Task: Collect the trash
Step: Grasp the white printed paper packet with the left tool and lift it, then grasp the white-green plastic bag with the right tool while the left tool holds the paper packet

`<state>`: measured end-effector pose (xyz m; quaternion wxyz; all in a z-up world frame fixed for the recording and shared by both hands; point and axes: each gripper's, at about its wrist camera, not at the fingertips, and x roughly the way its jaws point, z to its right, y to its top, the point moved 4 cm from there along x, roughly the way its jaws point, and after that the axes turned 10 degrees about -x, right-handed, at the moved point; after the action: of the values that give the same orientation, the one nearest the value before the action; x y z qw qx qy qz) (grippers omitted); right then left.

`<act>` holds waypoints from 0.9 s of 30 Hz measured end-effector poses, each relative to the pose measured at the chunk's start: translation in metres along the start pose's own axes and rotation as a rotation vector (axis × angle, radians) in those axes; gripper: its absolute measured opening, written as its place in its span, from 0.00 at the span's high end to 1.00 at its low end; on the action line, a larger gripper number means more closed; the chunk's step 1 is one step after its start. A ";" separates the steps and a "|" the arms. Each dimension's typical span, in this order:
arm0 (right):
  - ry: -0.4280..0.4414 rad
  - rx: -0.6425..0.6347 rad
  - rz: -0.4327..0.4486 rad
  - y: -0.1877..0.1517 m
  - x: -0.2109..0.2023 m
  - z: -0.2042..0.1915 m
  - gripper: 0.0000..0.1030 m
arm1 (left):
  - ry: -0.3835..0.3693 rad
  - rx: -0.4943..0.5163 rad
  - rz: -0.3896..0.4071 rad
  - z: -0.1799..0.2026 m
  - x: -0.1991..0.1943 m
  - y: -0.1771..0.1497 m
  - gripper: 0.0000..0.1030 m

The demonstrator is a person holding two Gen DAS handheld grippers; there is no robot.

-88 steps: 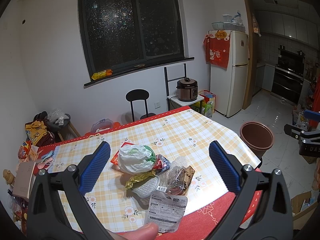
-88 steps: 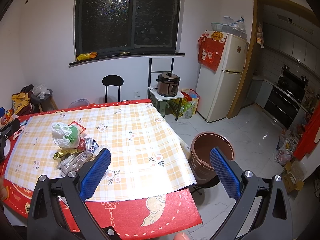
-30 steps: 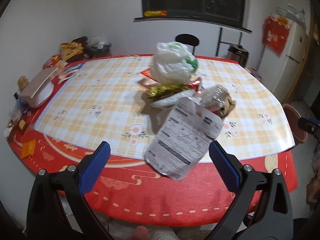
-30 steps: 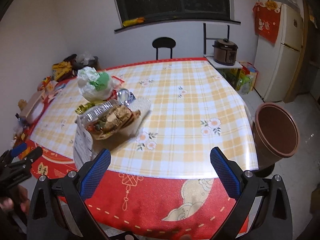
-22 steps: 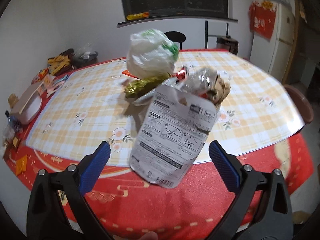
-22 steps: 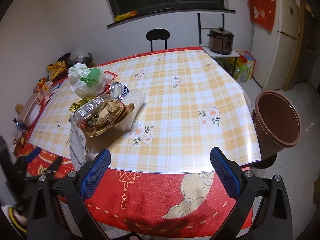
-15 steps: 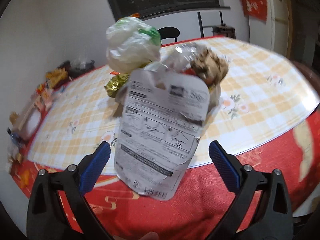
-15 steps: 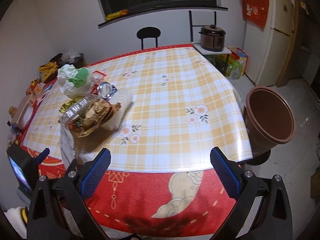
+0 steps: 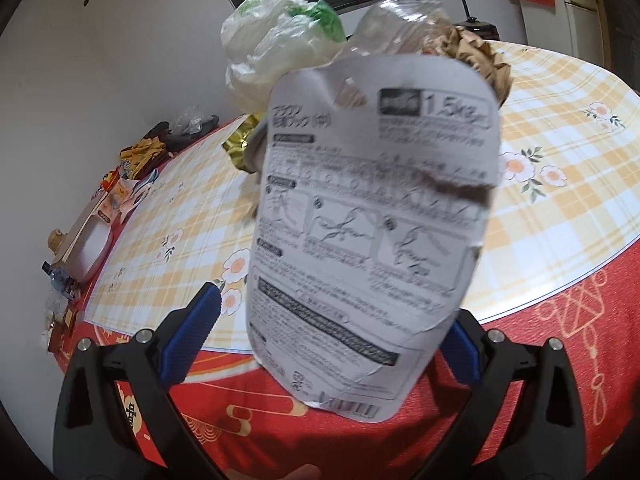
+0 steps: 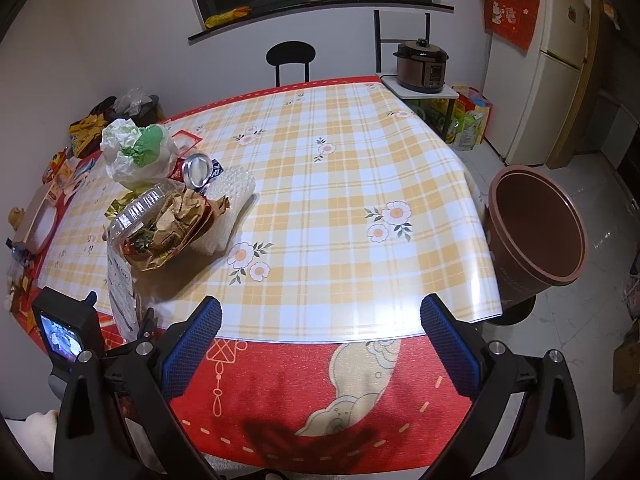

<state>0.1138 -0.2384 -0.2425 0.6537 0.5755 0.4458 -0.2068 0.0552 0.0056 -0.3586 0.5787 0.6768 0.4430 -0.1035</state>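
A white printed pouch (image 9: 372, 220) hangs over the near table edge and fills the left wrist view. It sits between the blue pads of my left gripper (image 9: 326, 340), which is open, and it hides part of the right pad. Behind it is the trash pile: a white and green plastic bag (image 9: 280, 44), crumpled brown paper (image 9: 476, 56) and a gold wrapper (image 9: 236, 148). The right wrist view shows the same bag (image 10: 136, 152), a can (image 10: 198, 170), a clear box of brown paper (image 10: 164, 220) and the pouch (image 10: 120, 288). My right gripper (image 10: 320, 344) is open and holds nothing, in front of the red table edge.
A brown bin (image 10: 536, 232) stands on the floor off the table's right corner. The left gripper's body with its screen (image 10: 64, 332) is at the lower left. Snack packets and a box (image 10: 40, 216) lie on the table's far left. A chair (image 10: 291, 58), a cooker and a fridge stand behind.
My left gripper has dropped low and moved in on the table edge, so the pouch now sits between its open pads. My right gripper has shifted slightly and stayed open.
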 end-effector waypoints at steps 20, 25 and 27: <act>0.056 -0.048 -0.027 0.028 0.024 -0.062 0.05 | -0.179 -0.138 -0.013 -0.091 -0.010 0.006 0.80; 0.070 -0.061 -0.024 0.036 0.029 -0.078 0.05 | -0.212 -0.248 -0.033 -0.121 -0.017 0.009 0.80; 0.077 -0.067 -0.022 0.039 0.030 -0.084 0.05 | -0.221 -0.286 -0.033 -0.135 -0.018 0.011 0.80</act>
<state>0.1306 -0.1423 -0.2396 0.6525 0.5559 0.4836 -0.1769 0.0019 0.1159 -0.2974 0.7127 0.5645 0.3979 -0.1228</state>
